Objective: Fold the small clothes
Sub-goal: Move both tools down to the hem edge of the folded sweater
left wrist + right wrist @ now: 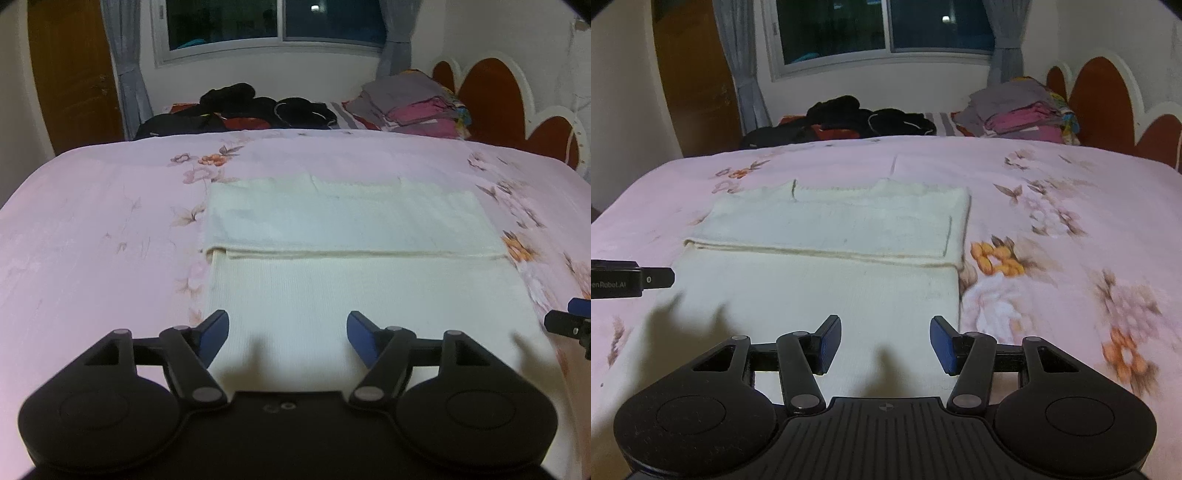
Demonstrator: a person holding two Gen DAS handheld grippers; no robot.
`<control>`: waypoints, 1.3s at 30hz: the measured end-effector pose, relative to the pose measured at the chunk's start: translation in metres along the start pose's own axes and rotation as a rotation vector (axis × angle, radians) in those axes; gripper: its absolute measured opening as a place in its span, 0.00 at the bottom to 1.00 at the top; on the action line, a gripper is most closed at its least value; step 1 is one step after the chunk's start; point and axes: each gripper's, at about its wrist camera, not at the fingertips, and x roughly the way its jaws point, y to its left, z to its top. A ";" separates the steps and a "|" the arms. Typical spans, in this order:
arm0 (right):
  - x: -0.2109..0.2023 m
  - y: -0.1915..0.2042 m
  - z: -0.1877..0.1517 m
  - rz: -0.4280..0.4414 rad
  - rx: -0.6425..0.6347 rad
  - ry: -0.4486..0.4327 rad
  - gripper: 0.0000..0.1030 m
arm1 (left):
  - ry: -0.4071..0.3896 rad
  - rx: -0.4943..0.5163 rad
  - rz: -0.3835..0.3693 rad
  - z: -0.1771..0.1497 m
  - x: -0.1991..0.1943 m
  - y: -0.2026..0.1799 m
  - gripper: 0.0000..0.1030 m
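A cream knitted garment (351,266) lies flat on the pink floral bedsheet (92,236), with its far part folded over toward me along a straight hem. It also shows in the right wrist view (827,266). My left gripper (287,332) is open and empty, hovering over the near left part of the garment. My right gripper (885,341) is open and empty over the near right part. The right gripper's tip shows at the right edge of the left wrist view (570,321), and the left gripper's body shows at the left edge of the right wrist view (628,282).
A heap of dark clothes (240,110) lies at the far side of the bed. A stack of folded grey and pink clothes (413,103) sits at the far right by the red headboard (491,99). A window (273,22) and a wooden door (74,74) are behind.
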 end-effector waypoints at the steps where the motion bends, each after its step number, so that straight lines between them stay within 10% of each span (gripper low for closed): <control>1: -0.006 0.002 -0.006 -0.008 0.007 -0.002 0.52 | 0.001 0.002 -0.007 -0.005 -0.004 0.002 0.70; 5: -0.028 0.010 -0.026 -0.042 0.036 0.004 0.55 | 0.013 0.006 -0.034 -0.024 -0.017 0.011 0.70; 7: -0.038 0.015 -0.038 -0.060 0.046 0.004 0.75 | 0.020 0.004 -0.046 -0.036 -0.023 0.018 0.70; 27: -0.081 0.026 -0.127 -0.153 0.098 0.124 0.75 | 0.096 -0.051 -0.046 -0.127 -0.070 0.077 0.60; 39: -0.095 0.014 -0.157 -0.152 0.163 0.187 0.75 | 0.202 -0.130 -0.168 -0.160 -0.083 0.082 0.47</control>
